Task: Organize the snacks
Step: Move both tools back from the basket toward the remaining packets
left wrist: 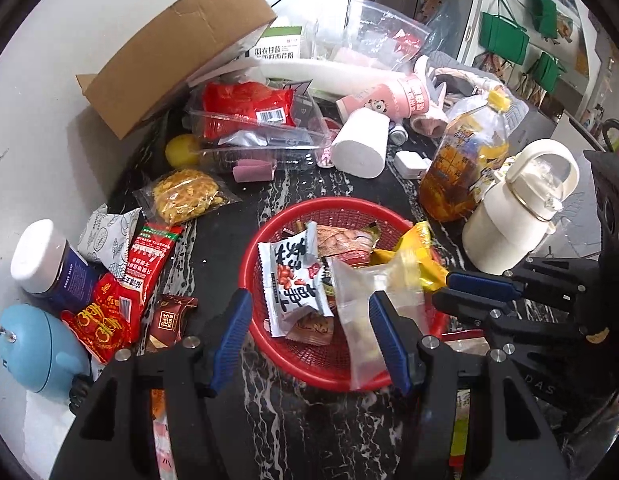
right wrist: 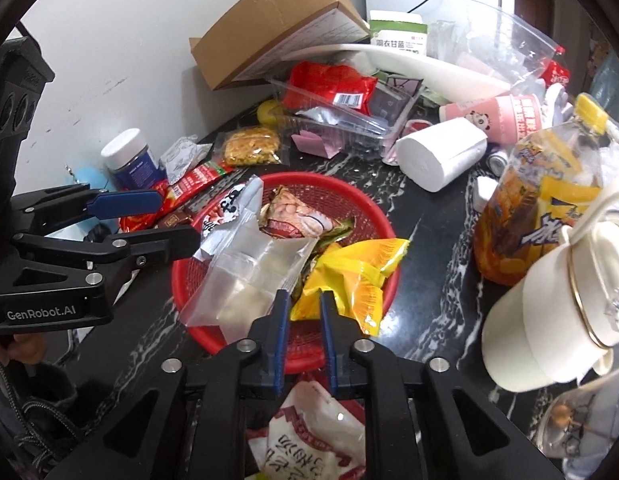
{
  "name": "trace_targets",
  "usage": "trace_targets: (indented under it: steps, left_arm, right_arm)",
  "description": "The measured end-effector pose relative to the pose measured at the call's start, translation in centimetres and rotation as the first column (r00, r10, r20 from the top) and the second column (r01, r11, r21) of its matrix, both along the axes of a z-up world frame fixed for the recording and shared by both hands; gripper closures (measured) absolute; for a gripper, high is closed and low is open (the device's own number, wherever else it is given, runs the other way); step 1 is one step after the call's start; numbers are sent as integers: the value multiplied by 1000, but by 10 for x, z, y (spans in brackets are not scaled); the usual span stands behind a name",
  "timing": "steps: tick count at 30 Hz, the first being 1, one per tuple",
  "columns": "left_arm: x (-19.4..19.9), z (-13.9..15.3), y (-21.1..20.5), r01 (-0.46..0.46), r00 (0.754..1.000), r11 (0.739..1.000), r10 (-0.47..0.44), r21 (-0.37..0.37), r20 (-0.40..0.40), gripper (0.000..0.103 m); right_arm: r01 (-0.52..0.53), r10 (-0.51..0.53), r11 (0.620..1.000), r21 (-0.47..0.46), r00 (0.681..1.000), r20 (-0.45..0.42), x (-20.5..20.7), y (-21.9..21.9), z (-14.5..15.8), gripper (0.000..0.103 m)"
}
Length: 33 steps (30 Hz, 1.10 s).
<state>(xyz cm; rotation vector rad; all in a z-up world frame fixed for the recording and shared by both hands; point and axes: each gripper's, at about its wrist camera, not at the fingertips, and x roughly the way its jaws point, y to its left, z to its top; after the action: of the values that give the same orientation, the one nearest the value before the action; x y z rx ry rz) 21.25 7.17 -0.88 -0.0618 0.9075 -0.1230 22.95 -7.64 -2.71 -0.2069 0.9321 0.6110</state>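
Snacks gathered in a red basket (left wrist: 265, 354)

"Kiss" is read on a brown packet (left wrist: 169, 320); "GenRobot.AI" is printed on the spread left gripper (right wrist: 165, 220); the right gripper (right wrist: 303, 314) is narrowly parted, empty.

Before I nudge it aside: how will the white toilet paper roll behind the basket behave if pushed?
The toilet paper roll lies on its side on the dark marble tabletop, so a push across its axis will probably send it rolling. It looks soft and light, so it should move easily and squash somewhat under a gripper. It sits close to the pink cup and may bump it.
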Motion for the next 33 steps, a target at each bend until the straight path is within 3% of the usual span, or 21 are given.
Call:
trace_targets:
  steps: [11, 15, 19, 33]
  left_arm:
    - [-33, 32, -16, 26, 997, 1000, -26, 0, 69, 44]
    - [-51, 46, -25, 40, 994, 999, -40, -1, 102, 44]
    - [-71, 58, -34, 57, 989, 998, -56, 0, 137, 44]
    - [-123, 73, -62, 125, 977, 992, -125, 12, 175, 44]
  right_arm:
    - [54, -56, 998, 20, 995, 82, -33, -25, 37, 68]
    - [70, -73, 997, 27, 990, 120, -52, -34, 54, 66]
    - [85, -90, 996, 34, 982, 164, -74, -43, 69, 54]
    - [139, -147, 989, 50, 952, 267, -147, -70, 98, 37]
